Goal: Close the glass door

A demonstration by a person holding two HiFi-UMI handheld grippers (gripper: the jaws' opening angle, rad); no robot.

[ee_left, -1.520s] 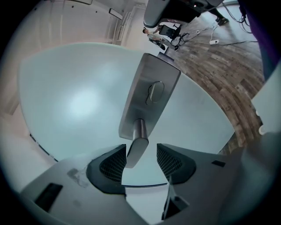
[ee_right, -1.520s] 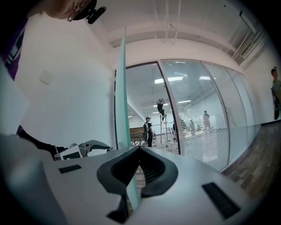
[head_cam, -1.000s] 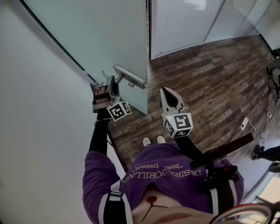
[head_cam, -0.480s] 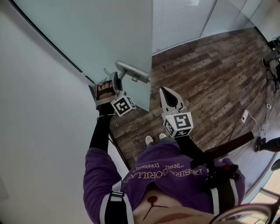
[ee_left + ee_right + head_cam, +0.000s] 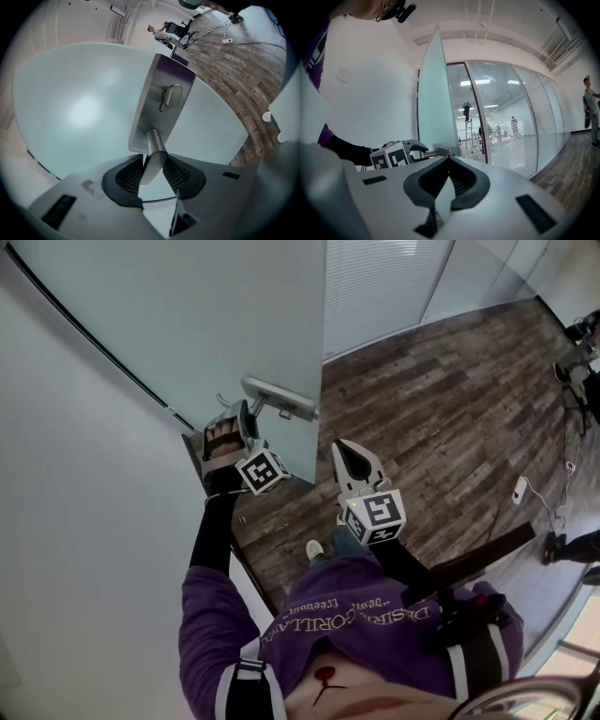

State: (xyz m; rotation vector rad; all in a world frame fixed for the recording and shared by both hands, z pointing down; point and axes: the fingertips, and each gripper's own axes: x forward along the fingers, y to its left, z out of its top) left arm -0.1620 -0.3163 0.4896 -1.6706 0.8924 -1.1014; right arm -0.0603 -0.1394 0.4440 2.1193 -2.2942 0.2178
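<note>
Jaws of the left gripper [image 5: 151, 164] are clamping the handle [image 5: 152, 140] between them; those of the right gripper [image 5: 449, 161] are resting closed, empty; I'd be swinging the glass door [image 5: 79, 108] steadily, without twisting.

Left gripper [image 5: 246, 418] grips the door handle [image 5: 281, 399].

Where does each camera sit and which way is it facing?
Head view: on the person's head, facing steeply down at glass door, handle, floor; torso, left gripper, right gripper show.
Left gripper view: on that gripper, facing along jaws clamped on the handle.
Right gripper view: on that gripper, facing the door's edge past shut jaws.
Shared: handle, in all three.
</note>
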